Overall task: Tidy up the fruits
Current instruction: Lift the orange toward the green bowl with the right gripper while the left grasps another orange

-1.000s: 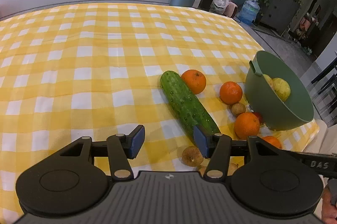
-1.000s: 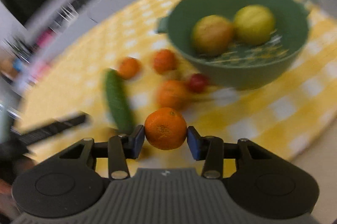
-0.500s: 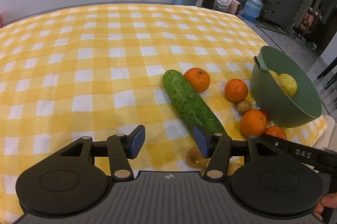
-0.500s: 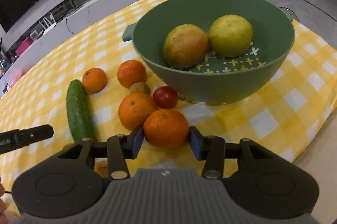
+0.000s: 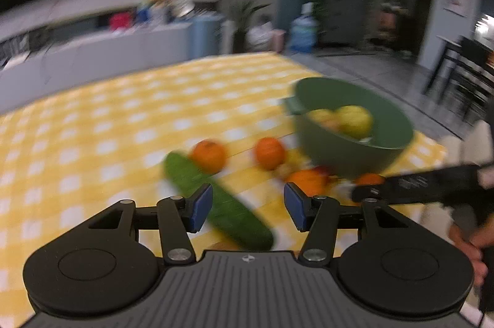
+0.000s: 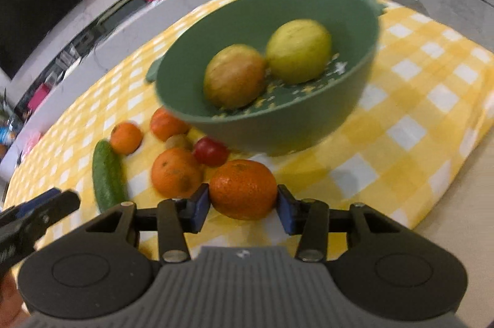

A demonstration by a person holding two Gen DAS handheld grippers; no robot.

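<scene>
My right gripper (image 6: 244, 206) is shut on an orange mandarin (image 6: 243, 189), held just in front of the green bowl (image 6: 278, 127). The bowl holds a reddish-yellow fruit (image 6: 234, 76) and a yellow fruit (image 6: 298, 50). On the cloth lie three more mandarins (image 6: 176, 172), a red tomato (image 6: 211, 151), a small brown fruit (image 6: 176, 141) and a cucumber (image 6: 106, 175). My left gripper (image 5: 248, 207) is open and empty above the cucumber (image 5: 216, 201); the left wrist view is blurred. The bowl (image 5: 349, 149) sits at its right.
The table wears a yellow-and-white checked cloth (image 6: 416, 112); its near edge runs close by the bowl on the right. The right gripper's arm (image 5: 416, 183) crosses the left wrist view. A white counter (image 5: 92, 56) stands behind the table.
The left gripper has swung up and to the right, blurring its view. The right gripper still grips the mandarin and has shifted slightly, with the bowl now higher in its view.
</scene>
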